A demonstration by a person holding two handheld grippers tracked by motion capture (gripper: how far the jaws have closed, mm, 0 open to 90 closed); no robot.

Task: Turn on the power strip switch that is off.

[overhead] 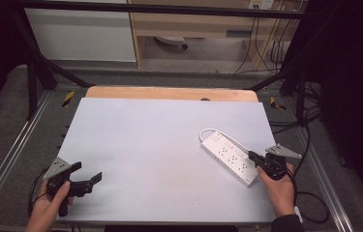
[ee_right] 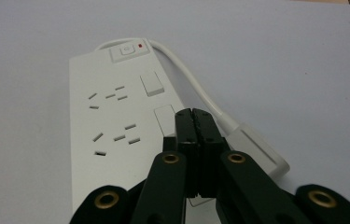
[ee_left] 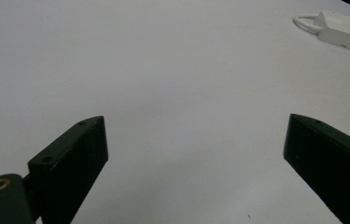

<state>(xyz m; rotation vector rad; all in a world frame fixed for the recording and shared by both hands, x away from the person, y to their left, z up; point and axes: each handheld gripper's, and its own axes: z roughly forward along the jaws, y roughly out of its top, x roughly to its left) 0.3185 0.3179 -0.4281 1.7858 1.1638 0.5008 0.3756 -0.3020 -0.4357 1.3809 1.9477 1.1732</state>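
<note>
Observed white power strip point(overhead: 229, 155) lying flat on pale grey table mat point(overhead: 145, 145), right of centre, set diagonally from far-left to near-right; noted its white cable point(overhead: 208, 131) looping out at the far end and running back along the right side of the body to a white plug point(ee_right: 256, 151) lying on the mat just beside it; saw a red indicator lit beside the master switch point(ee_right: 127, 49) at the far end.

Found right gripper point(overhead: 252, 155) held in the right hand point(overhead: 278, 188) at the near-right end of the strip; jaws pressed fully together with nothing between them; tips placed over the strip's top face at a small rocker switch point(ee_right: 164, 119) on its right edge; could not tell whether tips touched the switch or hovered just above it.

Found left gripper point(overhead: 88, 175) held in the left hand point(overhead: 48, 205) at the near-left corner of the mat, well apart from the strip; jaws spread wide, empty, pointed across bare mat toward the strip point(ee_left: 345, 28) at far right.
</note>
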